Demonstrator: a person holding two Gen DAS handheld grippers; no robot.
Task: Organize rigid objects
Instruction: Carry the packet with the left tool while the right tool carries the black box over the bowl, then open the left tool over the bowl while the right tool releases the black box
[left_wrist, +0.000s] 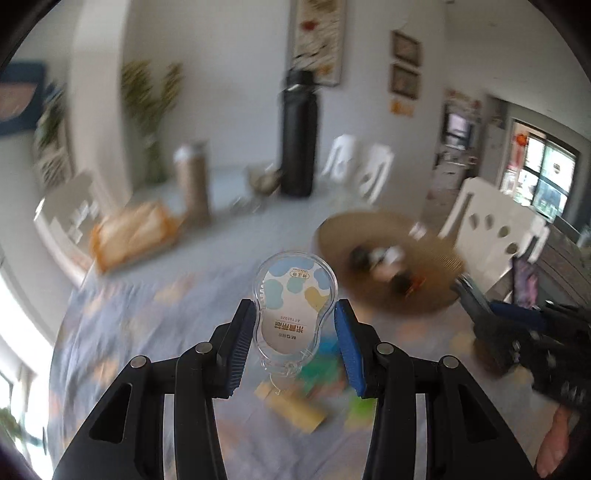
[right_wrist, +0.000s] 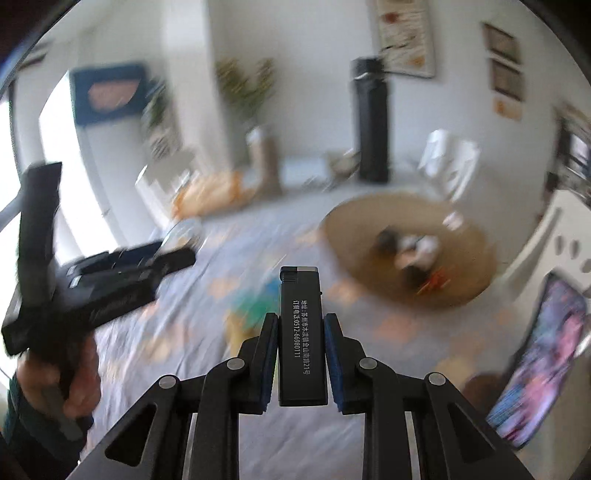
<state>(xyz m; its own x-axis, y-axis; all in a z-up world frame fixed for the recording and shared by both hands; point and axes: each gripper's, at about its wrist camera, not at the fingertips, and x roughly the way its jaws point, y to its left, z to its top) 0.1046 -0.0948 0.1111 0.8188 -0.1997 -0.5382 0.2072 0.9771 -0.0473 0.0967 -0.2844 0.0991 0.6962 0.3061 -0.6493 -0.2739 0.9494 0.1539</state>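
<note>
Grippers aloft over a patterned tablecloth (left_wrist: 122, 317): the left gripper (left_wrist: 294, 334) clamps a clear plastic case (left_wrist: 293, 299) with a spotted card inside, while the right gripper (right_wrist: 301, 350) pinches a black lighter (right_wrist: 302, 332) upright. Beyond both, a round woven tray (right_wrist: 369, 225) holds small blurred items.

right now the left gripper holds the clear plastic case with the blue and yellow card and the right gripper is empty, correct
Not quite. The right gripper is not empty: the right wrist view shows it shut on a black lighter. The left gripper does hold the clear plastic case with the blue and yellow card.
</note>
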